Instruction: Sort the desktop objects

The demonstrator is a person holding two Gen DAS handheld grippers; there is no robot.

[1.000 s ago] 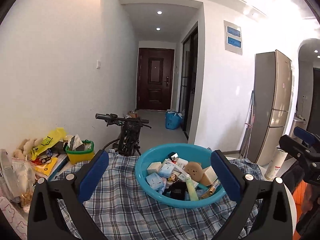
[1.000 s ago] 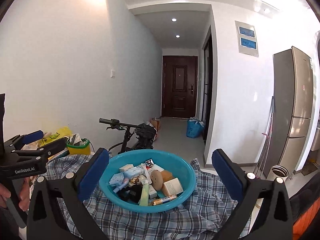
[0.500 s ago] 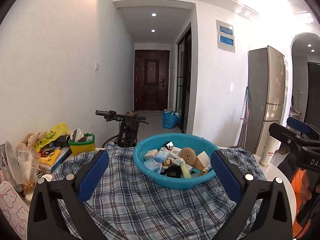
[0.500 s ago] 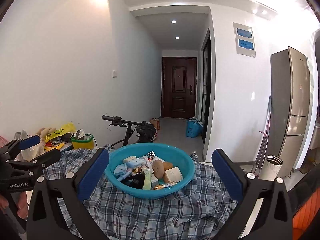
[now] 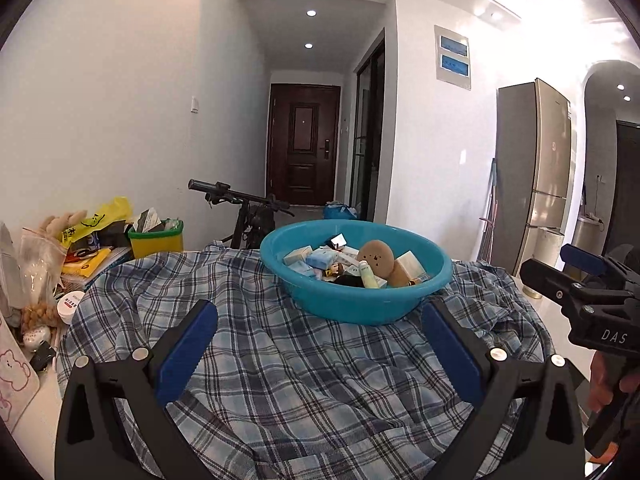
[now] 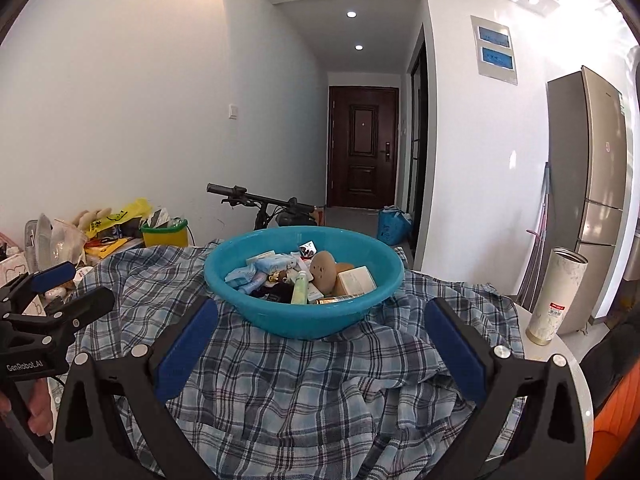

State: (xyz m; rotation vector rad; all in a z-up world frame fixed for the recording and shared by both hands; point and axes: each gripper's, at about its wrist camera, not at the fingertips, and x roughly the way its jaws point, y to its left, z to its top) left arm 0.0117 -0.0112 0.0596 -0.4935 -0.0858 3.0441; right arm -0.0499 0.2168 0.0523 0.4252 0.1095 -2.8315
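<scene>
Nearest, both tongs, left (image 5: 318,344) and right (image 6: 320,344), gape empty above the checked cloth (image 5: 280,380). Beyond, straight ahead, the blue basin (image 6: 304,316) of small items sits on the bench, slightly nearer the right tongs.

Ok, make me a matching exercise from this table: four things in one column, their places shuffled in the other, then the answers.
Things:
1. blue basin
2. yellow bin
3. white tumbler
4. brown plush

Places:
A. inside the basin, among small boxes
B. on bare tabletop, right of the cloth
C. far left, by the wall
D. on the plaid cloth, middle of the table

Pairs: 1-D, 2-C, 3-B, 4-A
</scene>
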